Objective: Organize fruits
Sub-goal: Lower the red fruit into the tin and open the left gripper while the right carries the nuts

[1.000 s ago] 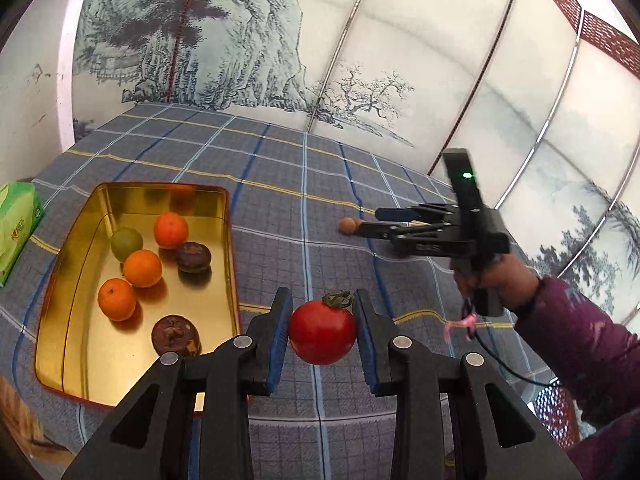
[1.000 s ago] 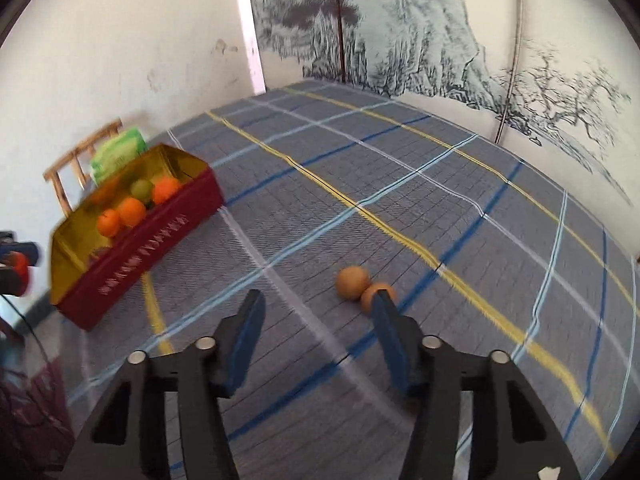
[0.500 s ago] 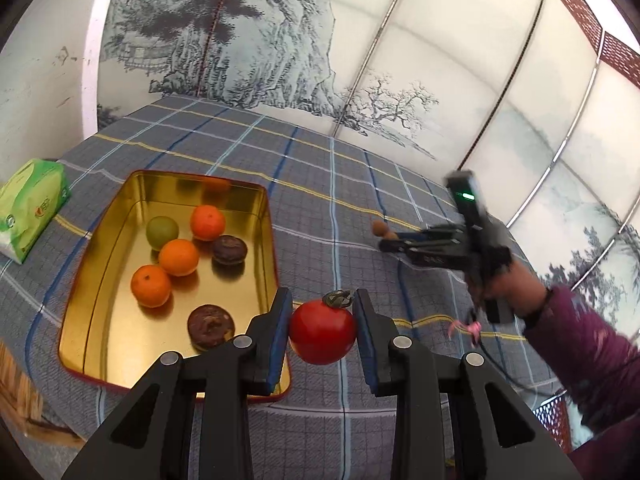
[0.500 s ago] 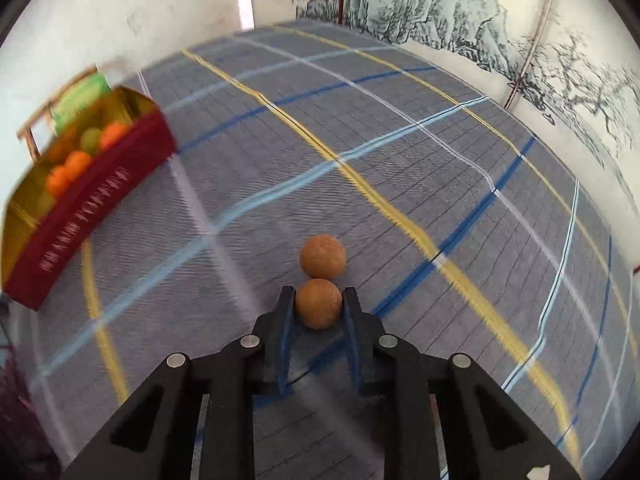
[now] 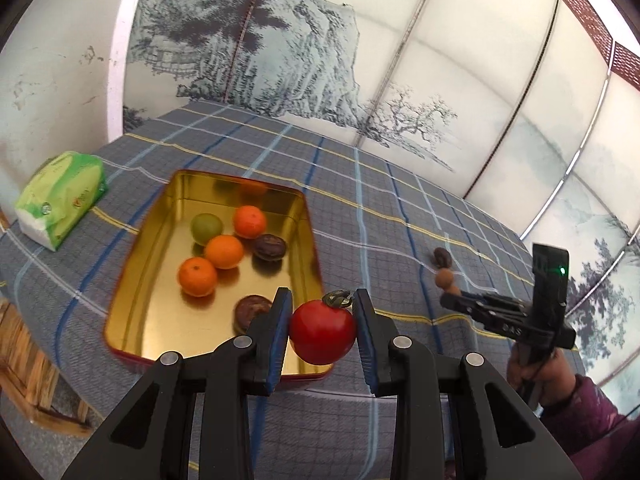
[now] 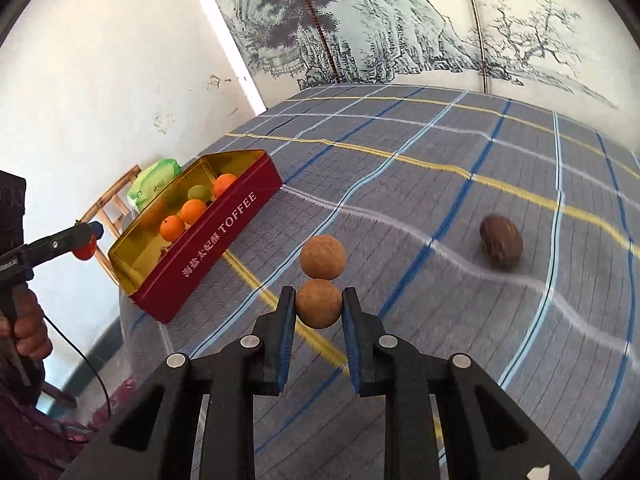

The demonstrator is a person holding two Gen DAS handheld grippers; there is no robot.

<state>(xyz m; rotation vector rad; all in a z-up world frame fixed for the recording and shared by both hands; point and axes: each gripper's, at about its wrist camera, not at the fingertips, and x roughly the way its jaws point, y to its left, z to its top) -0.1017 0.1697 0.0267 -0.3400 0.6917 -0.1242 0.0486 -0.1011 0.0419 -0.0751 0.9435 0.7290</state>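
Note:
My left gripper (image 5: 322, 330) is shut on a red tomato (image 5: 322, 337) with a dry green stem, held over the near right corner of the gold tin (image 5: 152, 280). Inside the tin lie three oranges (image 5: 197, 276), a green fruit (image 5: 206, 229) and two dark brown fruits (image 5: 269, 246). My right gripper (image 6: 319, 305) is shut on a small tan round fruit (image 6: 319, 303). A second tan fruit (image 6: 322, 257) sits on the cloth just beyond it. A dark brown fruit (image 6: 501, 241) lies further right. In the left wrist view the right gripper (image 5: 452, 300) is at the right.
The tin, red outside with TOFFEE lettering (image 6: 236, 212), stands on a grey plaid tablecloth (image 6: 440, 168). A green tissue pack (image 5: 60, 196) lies at the cloth's left edge. A wooden chair (image 6: 108, 204) stands beyond the tin. Painted screen panels (image 5: 360, 60) back the table.
My right gripper closed on the tan fruit, then swung so the brown fruit came into view. My left gripper carried the tomato leftward, closer over the tin's near corner.

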